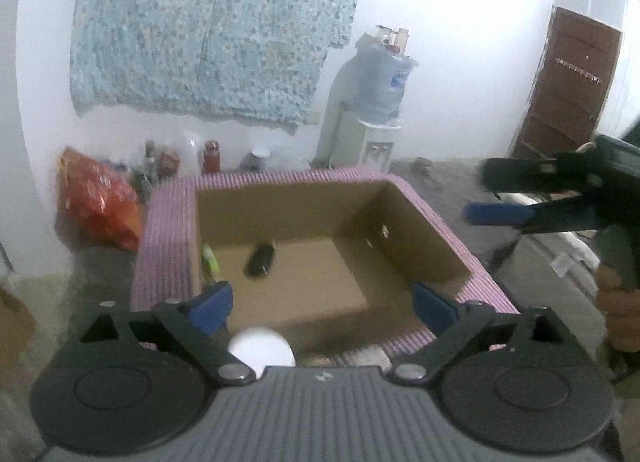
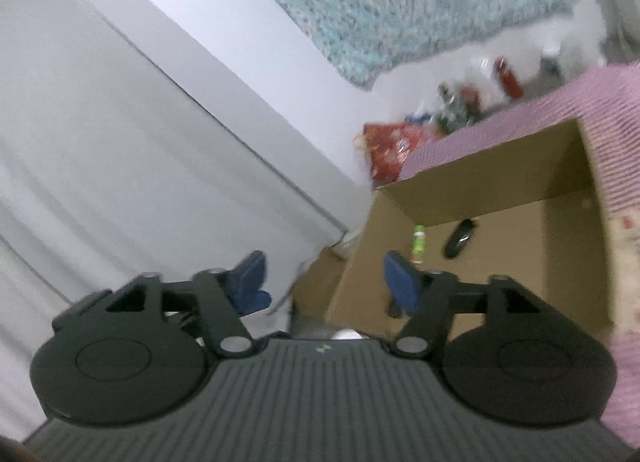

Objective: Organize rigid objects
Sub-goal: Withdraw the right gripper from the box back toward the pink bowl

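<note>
Left hand-held gripper, jaws spread and empty, faces the cardboard box; black object lies upper left, long axis near-vertical; right hand-held gripper likewise open.

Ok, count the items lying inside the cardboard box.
2. A small green item lies against the left wall of the box, and a dark oblong object lies just right of it. The left gripper hides the near floor.

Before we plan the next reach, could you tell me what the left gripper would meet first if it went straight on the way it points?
Probably the bare floor of the open cardboard box, since the open left gripper points down into it, to the right of the black object. Depth is unclear.
</note>
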